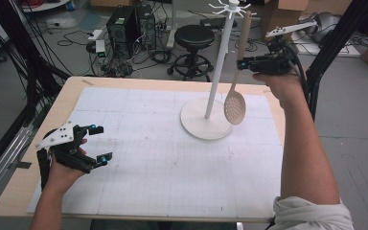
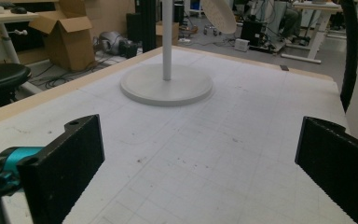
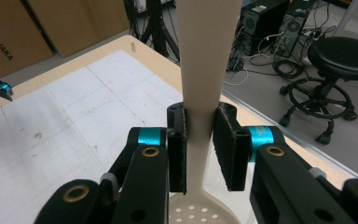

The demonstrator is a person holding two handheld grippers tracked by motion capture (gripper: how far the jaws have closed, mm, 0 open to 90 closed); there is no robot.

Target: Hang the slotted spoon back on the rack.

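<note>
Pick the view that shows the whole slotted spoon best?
High view. There the slotted spoon shows end to end, handle up, bowl hanging over the stand base, gripped by the right tongs. The right gripper view gives the handle and the bowl's top; the left gripper view gives the bowl's lower edge.

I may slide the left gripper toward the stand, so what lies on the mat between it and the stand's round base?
Nothing: in the left gripper view, bare gridded mat runs from the open left gripper to the base.
</note>
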